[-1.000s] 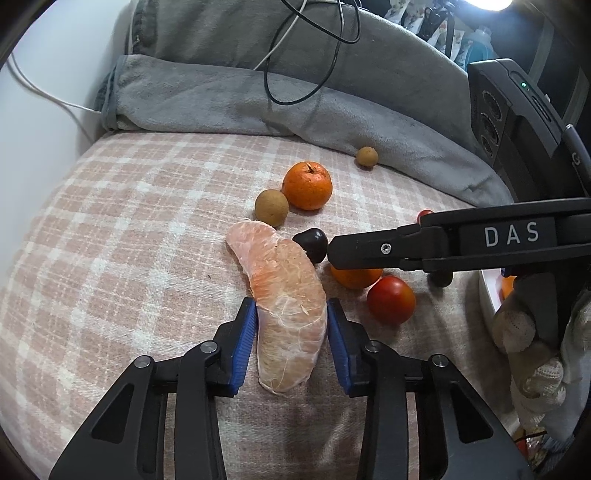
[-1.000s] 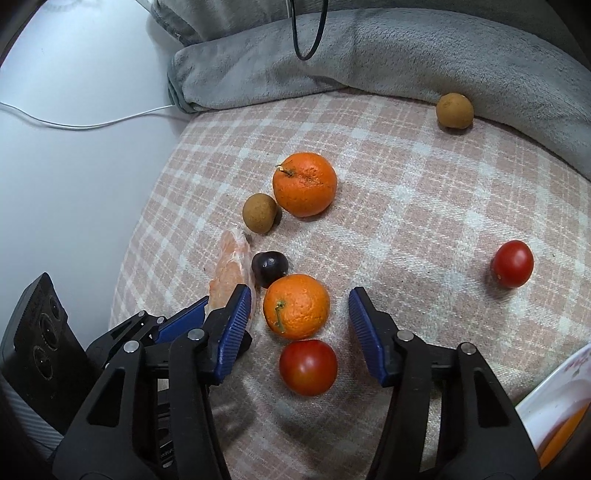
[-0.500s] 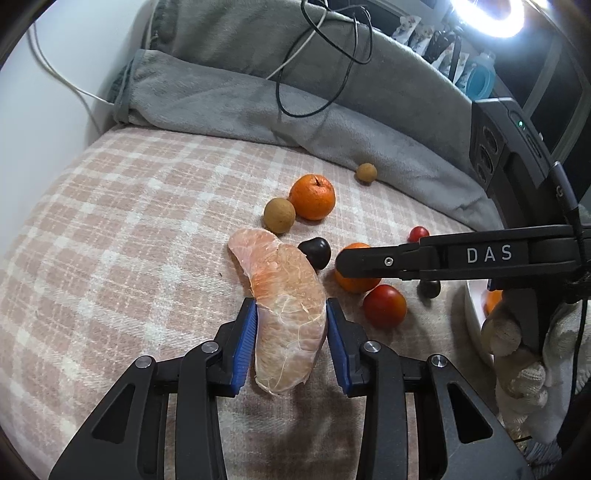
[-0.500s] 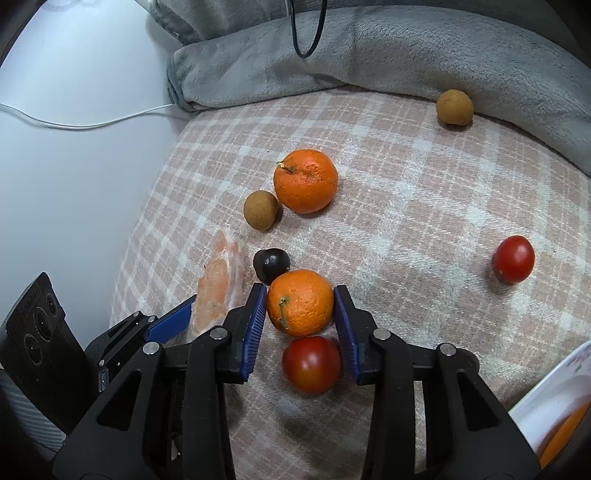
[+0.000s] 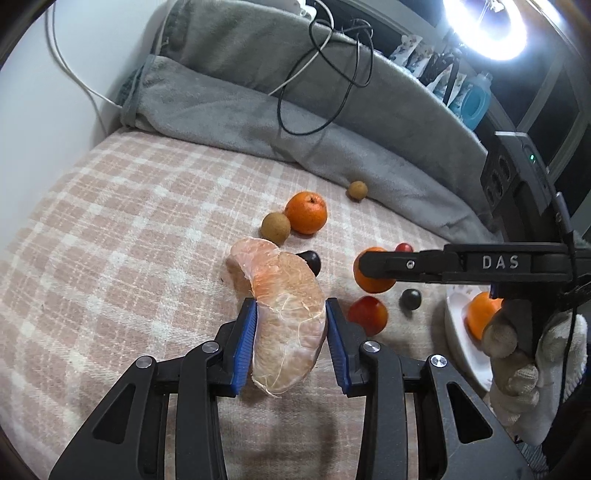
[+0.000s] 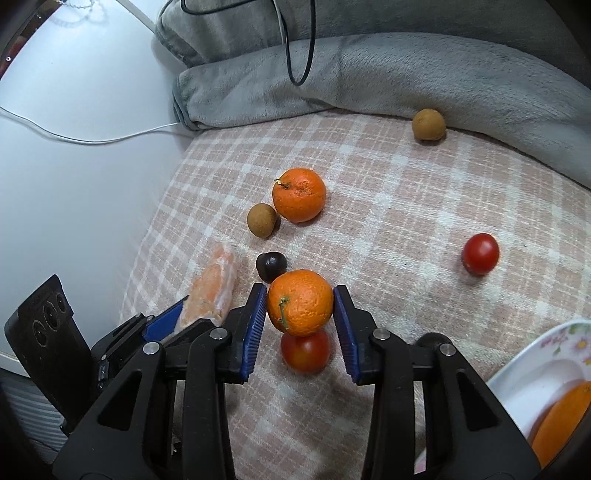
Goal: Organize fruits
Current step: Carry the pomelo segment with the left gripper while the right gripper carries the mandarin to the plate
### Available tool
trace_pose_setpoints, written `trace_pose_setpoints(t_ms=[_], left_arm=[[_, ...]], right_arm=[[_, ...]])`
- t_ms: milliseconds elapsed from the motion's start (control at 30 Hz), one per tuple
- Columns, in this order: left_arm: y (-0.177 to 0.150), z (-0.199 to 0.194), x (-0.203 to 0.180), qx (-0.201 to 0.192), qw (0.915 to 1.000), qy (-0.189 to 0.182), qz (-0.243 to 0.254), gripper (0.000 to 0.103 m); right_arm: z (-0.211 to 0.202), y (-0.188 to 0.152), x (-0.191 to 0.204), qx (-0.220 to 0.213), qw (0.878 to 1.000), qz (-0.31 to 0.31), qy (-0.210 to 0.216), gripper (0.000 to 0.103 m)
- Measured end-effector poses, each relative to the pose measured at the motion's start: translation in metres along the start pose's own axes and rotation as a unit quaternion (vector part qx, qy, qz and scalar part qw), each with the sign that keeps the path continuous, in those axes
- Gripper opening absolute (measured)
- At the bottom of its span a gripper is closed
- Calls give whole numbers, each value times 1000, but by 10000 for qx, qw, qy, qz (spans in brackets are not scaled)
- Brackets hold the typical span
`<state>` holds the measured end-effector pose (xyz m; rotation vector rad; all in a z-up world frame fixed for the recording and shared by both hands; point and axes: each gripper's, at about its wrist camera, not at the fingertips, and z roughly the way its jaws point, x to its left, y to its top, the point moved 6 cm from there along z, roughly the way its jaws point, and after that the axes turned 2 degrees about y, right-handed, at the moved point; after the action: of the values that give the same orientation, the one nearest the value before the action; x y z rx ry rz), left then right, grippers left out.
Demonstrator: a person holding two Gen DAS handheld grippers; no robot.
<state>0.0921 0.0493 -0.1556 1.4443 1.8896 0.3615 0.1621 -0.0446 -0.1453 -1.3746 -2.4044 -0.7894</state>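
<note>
Lettering "DAS" (image 5: 500, 262) marks the right gripper (image 6: 300, 325) clamping an orange (image 6: 300, 302).

A ring light (image 5: 484, 27) glared at upper right; fruit cast soft shadows, and fisheye edges curved into dark corners.

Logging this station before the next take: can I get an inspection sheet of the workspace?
Surface: pink plaid blanket.
Job's things: pomelo segment; held orange; second orange; tomatoes, longans, dark fruits loose; plate holding an orange.
Clutter: nothing seen.
Grippers: left gripper clamps the pomelo segment; right gripper clamps the held orange.
Cables: black cable on grey blanket; white cable at wall.
Surroundings: ring light, blue bottle.
</note>
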Motion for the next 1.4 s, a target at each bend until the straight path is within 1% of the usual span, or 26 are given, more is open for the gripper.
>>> trace_pose_setpoints(t_ms=[267, 567, 733, 867, 1000, 1400], left_arm=[[7, -16, -15, -180, 9996, -166, 118, 35], [12, -23, -42, -278, 9982, -376, 387, 35], [13, -22, -60, -288, 9969, -481, 549, 35], [11, -19, -76, -251, 9955, -618, 674, 35], [8, -17, -94, -210, 9937, -739, 820, 35], [-4, -2, -142, -66, 9874, -975, 1243, 35]], right_arm=[[-25, -2, -2, -265, 9996, -15, -19, 39], [-73, -16, -16, -639, 9979, -1, -87, 39], [-102, -30, -30, -888, 9959, 104, -170, 39], [-124, -44, -40, -1080, 9935, 113, -355, 39], [-141, -60, -54, -1214, 9915, 264, -374, 39], [-168, -106, -89, -1369, 9871, 554, -613, 39]])
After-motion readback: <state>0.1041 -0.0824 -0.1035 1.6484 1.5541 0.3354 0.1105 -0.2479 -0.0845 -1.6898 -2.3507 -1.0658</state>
